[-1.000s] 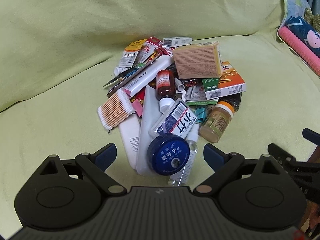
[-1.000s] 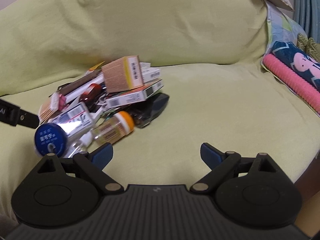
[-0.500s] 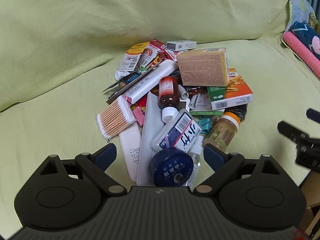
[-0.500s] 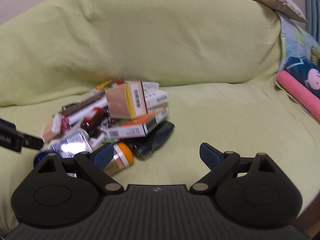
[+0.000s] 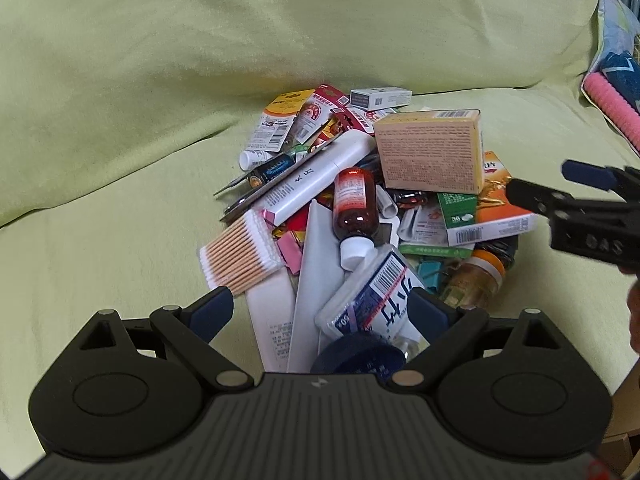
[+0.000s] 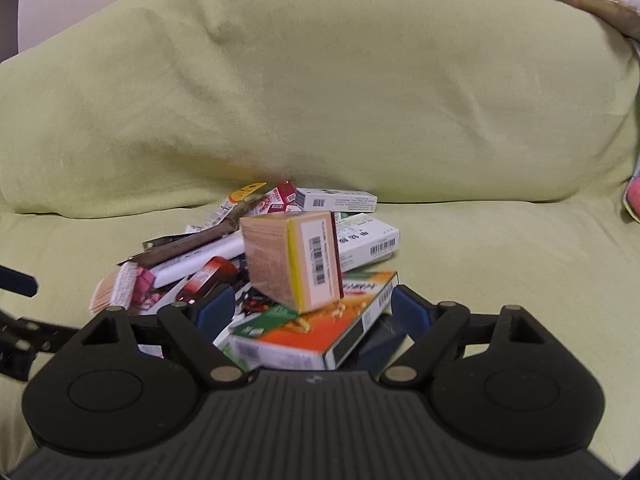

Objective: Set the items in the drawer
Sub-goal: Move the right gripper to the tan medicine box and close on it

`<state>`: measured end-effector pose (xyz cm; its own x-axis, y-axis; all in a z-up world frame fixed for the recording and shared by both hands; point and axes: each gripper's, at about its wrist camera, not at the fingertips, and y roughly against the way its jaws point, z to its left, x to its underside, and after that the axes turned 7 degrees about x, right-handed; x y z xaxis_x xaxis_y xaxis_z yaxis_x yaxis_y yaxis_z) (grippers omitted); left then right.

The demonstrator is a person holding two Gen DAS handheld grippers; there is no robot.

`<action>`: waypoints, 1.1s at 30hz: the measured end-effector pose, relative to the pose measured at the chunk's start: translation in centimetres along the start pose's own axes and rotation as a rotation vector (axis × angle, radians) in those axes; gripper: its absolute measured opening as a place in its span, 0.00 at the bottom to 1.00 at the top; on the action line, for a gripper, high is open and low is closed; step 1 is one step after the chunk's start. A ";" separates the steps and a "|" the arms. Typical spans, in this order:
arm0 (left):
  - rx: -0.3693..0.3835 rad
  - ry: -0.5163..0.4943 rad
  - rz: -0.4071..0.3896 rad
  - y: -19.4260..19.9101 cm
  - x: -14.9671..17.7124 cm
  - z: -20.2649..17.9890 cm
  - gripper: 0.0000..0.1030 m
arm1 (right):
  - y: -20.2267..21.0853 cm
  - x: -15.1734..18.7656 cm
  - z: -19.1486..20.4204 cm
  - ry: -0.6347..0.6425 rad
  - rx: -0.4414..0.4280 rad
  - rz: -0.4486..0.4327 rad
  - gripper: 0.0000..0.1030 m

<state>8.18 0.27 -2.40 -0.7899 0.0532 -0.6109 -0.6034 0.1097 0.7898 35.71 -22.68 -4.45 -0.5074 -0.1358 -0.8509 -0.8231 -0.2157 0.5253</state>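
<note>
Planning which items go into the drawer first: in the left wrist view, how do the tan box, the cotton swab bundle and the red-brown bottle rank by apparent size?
Largest to smallest:
1. tan box
2. cotton swab bundle
3. red-brown bottle
The last two look close; the swabs lie nearer the camera, so their order is unsure.

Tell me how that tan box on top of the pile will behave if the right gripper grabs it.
The tan box sits tilted on the orange-green box, so a nudge would probably tip it. It looks like rigid cardboard, likely light. The right gripper, open, seems wide enough to span it.

Soft even light, fisheye-warped edges
</note>
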 end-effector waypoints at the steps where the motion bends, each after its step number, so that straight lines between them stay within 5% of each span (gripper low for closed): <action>1: -0.002 -0.001 -0.003 -0.2 -0.2 0.0 0.92 | -0.6 -0.3 -0.1 0.002 -0.003 0.001 0.80; 10: -0.018 0.039 -0.006 -2.2 -2.1 1.0 0.92 | -4.5 -1.0 0.5 0.072 -0.041 0.027 0.78; 23: -0.015 0.053 0.014 -3.7 -2.3 1.5 0.92 | -8.6 -1.3 0.6 0.040 -0.084 0.059 0.56; 33: -0.003 0.068 0.022 -3.1 -1.7 1.4 0.92 | -5.2 -0.6 1.6 0.005 -0.075 -0.020 0.39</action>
<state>11.56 1.22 -3.92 -0.8087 -0.0115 -0.5880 -0.5857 0.1065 0.8035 39.86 -19.95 -6.63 -0.4896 -0.1361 -0.8612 -0.8116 -0.2898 0.5072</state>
